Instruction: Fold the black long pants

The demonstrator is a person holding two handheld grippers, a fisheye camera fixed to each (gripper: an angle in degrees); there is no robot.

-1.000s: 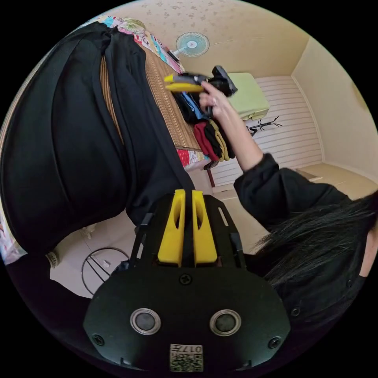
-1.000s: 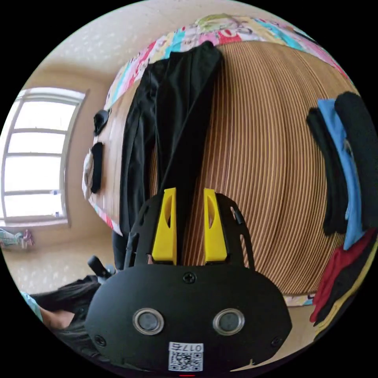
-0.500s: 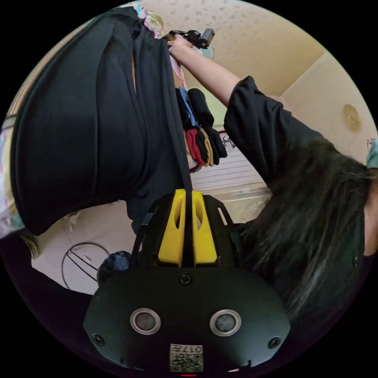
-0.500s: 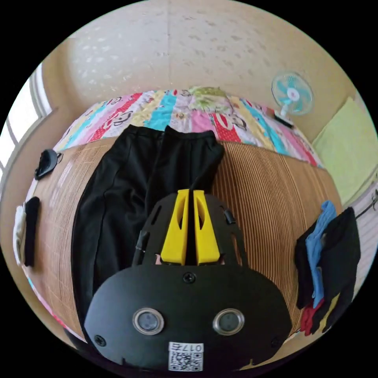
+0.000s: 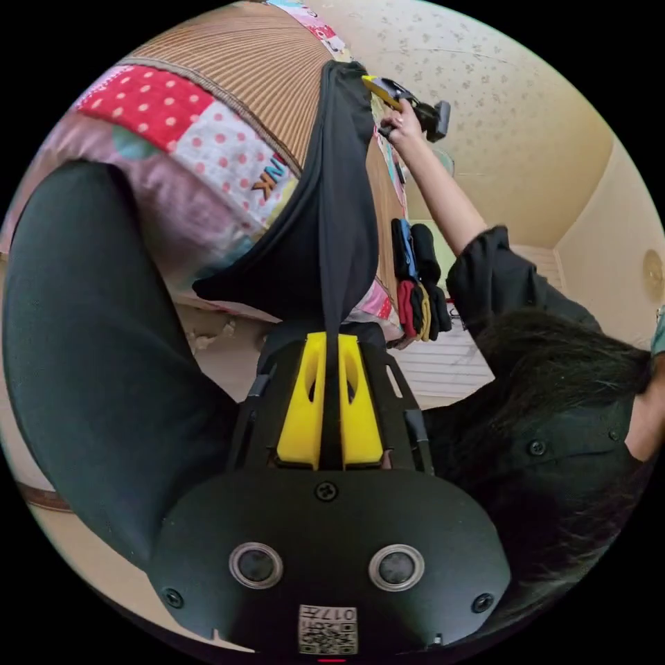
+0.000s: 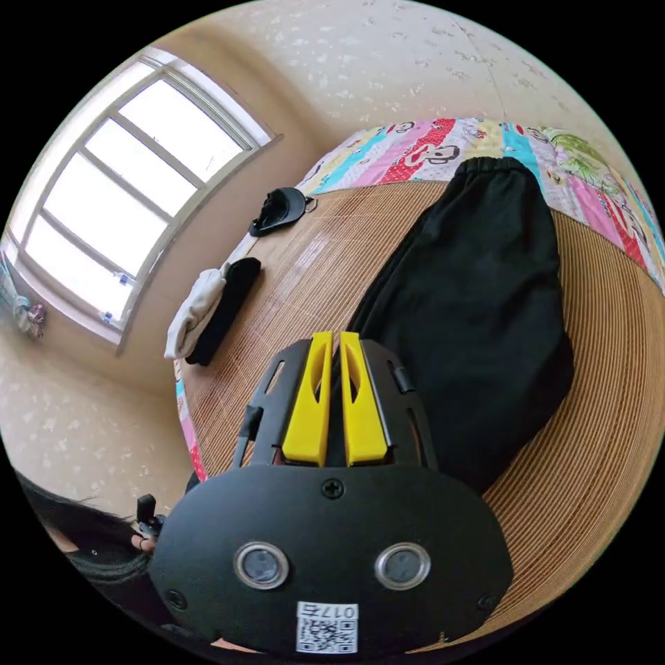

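Both tools, left (image 5: 331, 346) and right (image 6: 332, 345), clamp the black pants (image 6: 478, 291), the pinched edges hidden between jaws.

Your left yellow two-jaw gripper (image 5: 331, 339) has its jaws pressed together on a fold of the black long pants (image 5: 332, 228), which rise taut straight ahead of its tips. Beyond that cloth, your right arm (image 5: 450, 208) reaches out in a black sleeve, your right hand (image 5: 400, 126) wrapped around the right yellow two-jaw gripper (image 6: 332, 339). Its jaws clamp the pants' edge between them.
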